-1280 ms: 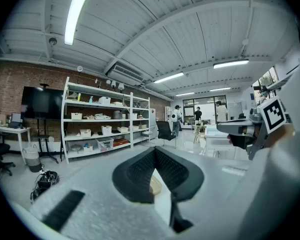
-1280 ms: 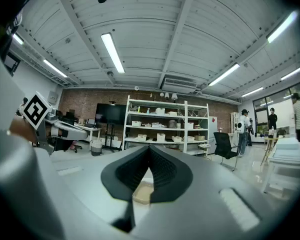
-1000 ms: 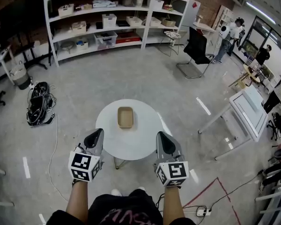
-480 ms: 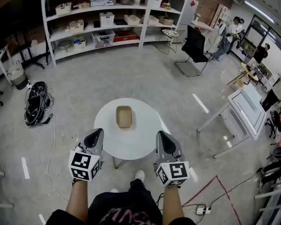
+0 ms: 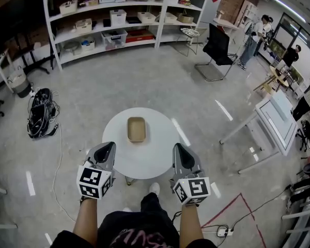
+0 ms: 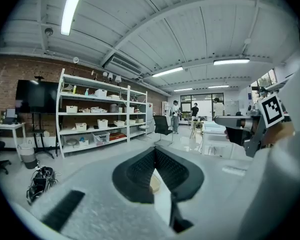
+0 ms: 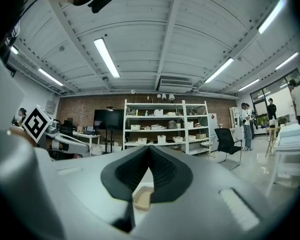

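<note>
Head view: shallow tan tray (image 5: 137, 129) lies empty near the centre of the round white worktop (image 5: 156, 158), apart from the left gripper (image 5: 106, 148) and right gripper (image 5: 177, 150), which hover over its near rim.

Left gripper view: jaws closed on nothing; tray (image 6: 154, 185) visible beyond them.

Right gripper view: jaws likewise closed and empty.

Risk, as judged: closed jaws meeting the light tray would shove it across the smooth worktop rather than grip it.

One tray (image 5: 136, 129), one round table (image 5: 156, 156), two hand-held grippers (image 5: 109, 145) (image 5: 177, 146)
</note>
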